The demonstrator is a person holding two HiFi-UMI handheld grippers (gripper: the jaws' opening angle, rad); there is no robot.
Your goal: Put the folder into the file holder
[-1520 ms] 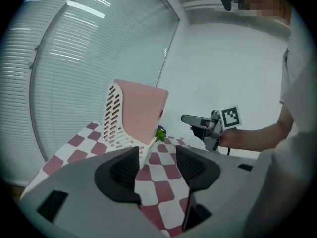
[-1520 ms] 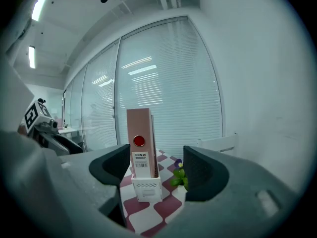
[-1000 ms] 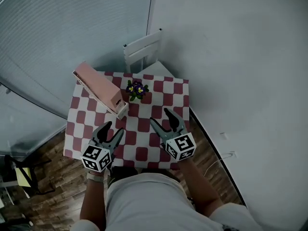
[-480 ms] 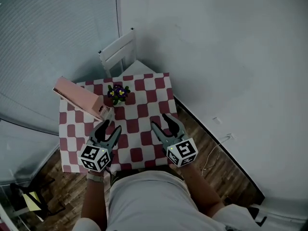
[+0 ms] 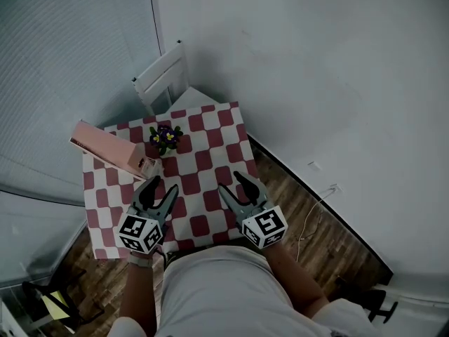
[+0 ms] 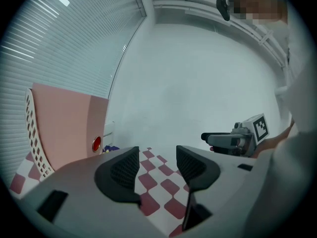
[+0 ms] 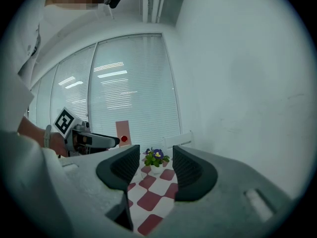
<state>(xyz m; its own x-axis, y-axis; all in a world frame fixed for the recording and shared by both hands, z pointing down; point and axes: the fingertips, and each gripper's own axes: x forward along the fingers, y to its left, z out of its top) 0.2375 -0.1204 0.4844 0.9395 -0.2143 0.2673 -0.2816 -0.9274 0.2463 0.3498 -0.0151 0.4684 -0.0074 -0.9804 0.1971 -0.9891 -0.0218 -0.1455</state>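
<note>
Folder (image 5: 105,144) stands in file holder (image 6: 33,133), counter (image 5: 207,153) far-left corner. Left tongs (image 5: 160,188) spread; right tongs (image 5: 233,183) just narrowed, gapped; both empty. Avoid bumping holder.

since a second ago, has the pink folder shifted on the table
No. The pink folder keeps its place at the checked table's far left corner, its near end beside the flower pot; only the head view swung.

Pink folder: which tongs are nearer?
Left. The left tongs hover just short of the near end of the pink folder. The right tongs are farther right across the checkered table; they have just been closing, with nothing between them.
</note>
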